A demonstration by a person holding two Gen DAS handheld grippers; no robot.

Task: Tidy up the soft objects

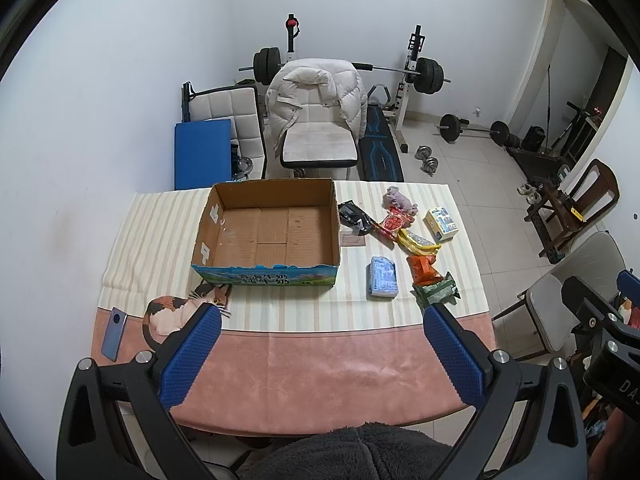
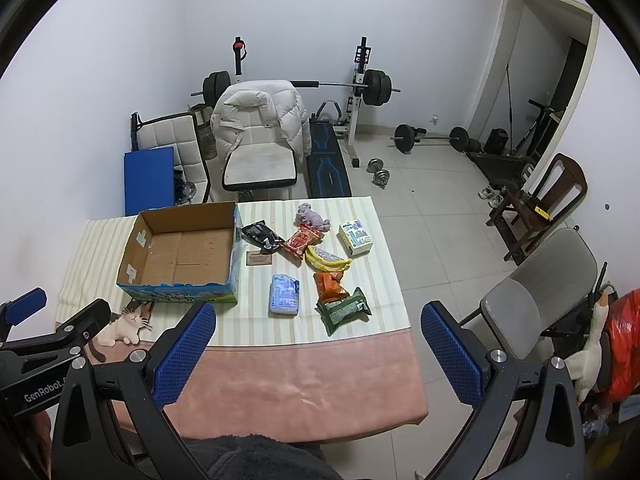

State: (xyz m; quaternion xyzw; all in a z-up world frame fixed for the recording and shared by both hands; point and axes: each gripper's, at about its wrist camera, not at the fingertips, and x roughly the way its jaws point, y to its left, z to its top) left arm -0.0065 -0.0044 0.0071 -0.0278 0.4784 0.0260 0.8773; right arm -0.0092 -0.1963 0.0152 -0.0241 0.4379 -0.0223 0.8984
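We hold the left gripper (image 1: 322, 320) and right gripper (image 2: 318, 318) spread fully wide, empty, hovering over the table's (image 1: 320, 368) near edge. One empty cardboard box (image 1: 272, 232) sits left; right of it lie nine soft items, including one blue pack (image 1: 383, 278) lengthwise near-to-far and a plush toy (image 1: 398, 199) farthest.

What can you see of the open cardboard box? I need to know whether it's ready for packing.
The open cardboard box is a shallow brown corrugated tray, its outer front printed blue and green with Chinese lettering. White tape scraps mark its left inner wall. It sits upright and empty on the striped cloth, left of the scattered packets; neither gripper touches it.
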